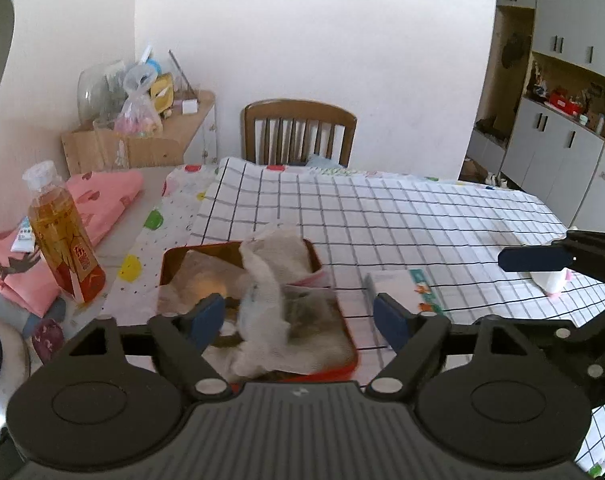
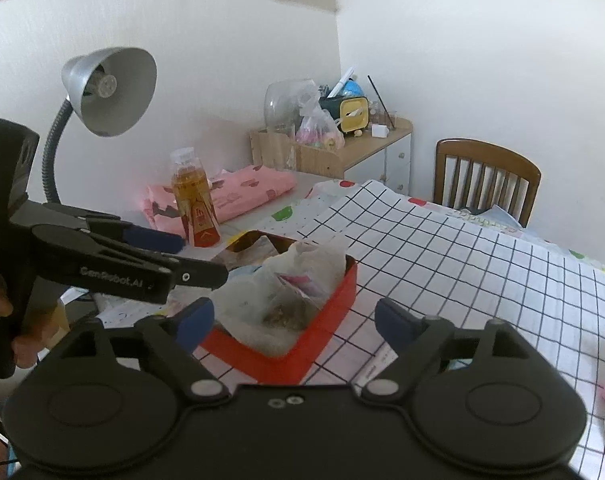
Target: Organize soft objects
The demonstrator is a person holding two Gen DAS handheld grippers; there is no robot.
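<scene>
A red tin box (image 1: 342, 368) (image 2: 326, 320) sits on the checked tablecloth and holds crumpled clear plastic bags and white soft wrappers (image 1: 262, 304) (image 2: 286, 292). My left gripper (image 1: 300, 318) is open, its blue pads astride the wrappers just above the box, gripping nothing. It shows from the side in the right wrist view (image 2: 174, 256). My right gripper (image 2: 294, 324) is open and empty, hovering at the box's near right side; its finger shows in the left wrist view (image 1: 534, 258).
A tea bottle (image 1: 62, 240) (image 2: 194, 204) stands left of the box beside folded pink cloth (image 1: 98, 196) (image 2: 238, 192). A flat card box (image 1: 406, 288) and a white packet (image 1: 552, 280) lie right. A desk lamp (image 2: 110, 88), wooden chair (image 1: 298, 132) and cluttered shelf (image 1: 142, 120) stand behind.
</scene>
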